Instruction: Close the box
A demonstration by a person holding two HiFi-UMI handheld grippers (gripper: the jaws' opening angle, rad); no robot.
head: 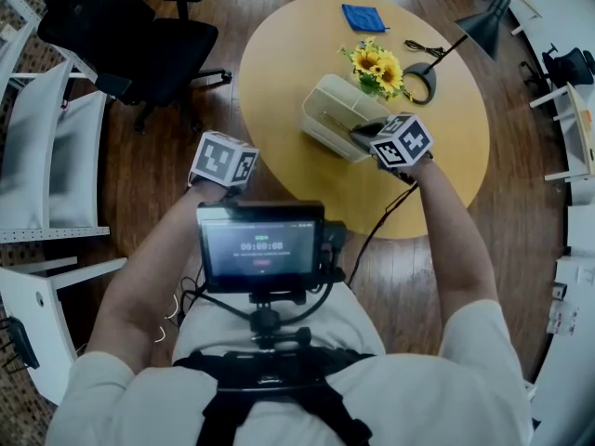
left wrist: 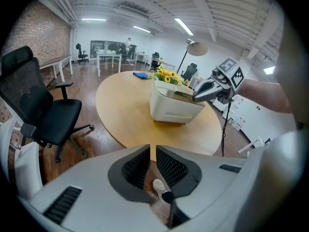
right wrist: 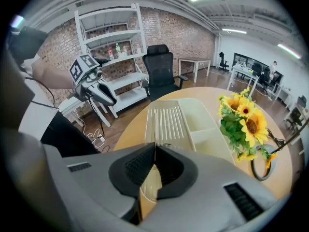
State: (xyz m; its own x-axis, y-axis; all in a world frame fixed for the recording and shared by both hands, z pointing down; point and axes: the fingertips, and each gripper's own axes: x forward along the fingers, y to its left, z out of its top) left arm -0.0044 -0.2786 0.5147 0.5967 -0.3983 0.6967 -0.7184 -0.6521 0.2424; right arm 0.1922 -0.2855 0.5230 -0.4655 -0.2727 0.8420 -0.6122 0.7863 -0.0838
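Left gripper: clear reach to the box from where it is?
Probably yes: the left gripper hangs just off the table, only bare top lies between it and the box, and the right gripper is at the box's other side.

Head view looks steeply down over the worktop [head: 446, 137]; left gripper view faces it from beyond the edge, right gripper view sits close; all share the box [head: 335, 114].

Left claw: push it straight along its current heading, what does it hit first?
Most likely the cream box on the round table: the left claw points at its near side, only bare tabletop between. Depth is unclear; it could graze the tabletop first.
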